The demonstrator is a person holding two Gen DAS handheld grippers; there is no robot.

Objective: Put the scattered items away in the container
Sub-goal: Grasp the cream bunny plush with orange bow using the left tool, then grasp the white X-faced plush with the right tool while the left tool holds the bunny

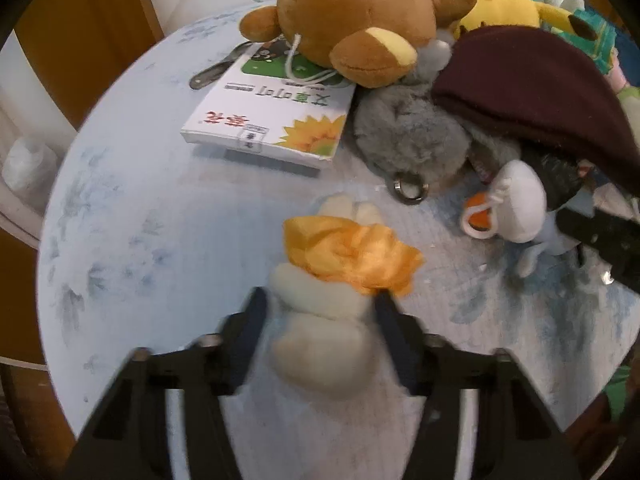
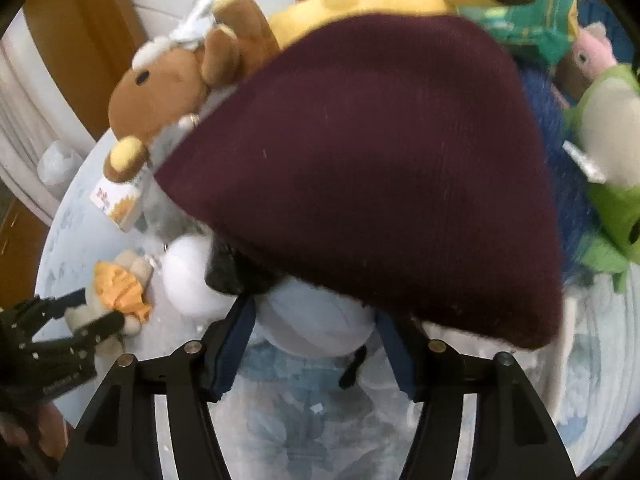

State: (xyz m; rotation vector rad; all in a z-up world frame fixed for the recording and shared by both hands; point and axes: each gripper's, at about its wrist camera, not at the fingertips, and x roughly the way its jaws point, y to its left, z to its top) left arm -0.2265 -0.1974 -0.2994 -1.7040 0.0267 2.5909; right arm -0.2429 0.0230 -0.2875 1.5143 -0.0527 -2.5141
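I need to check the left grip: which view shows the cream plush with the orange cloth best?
The left wrist view: the cream plush fills the centre, the left gripper closed on its body, orange cloth clear. The right wrist view shows it small and blurred at the left edge, between those fingers.

Black hand-held gripper (image 1: 320,300), dark blue finger pads (image 1: 252,332), silver screws (at linkage pivots)

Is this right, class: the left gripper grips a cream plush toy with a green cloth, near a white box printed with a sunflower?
Not quite. The cloth on the cream plush toy is orange, not green, as the left wrist view shows. The rest stands: the left gripper grips the toy, and the white box bears a sunflower.
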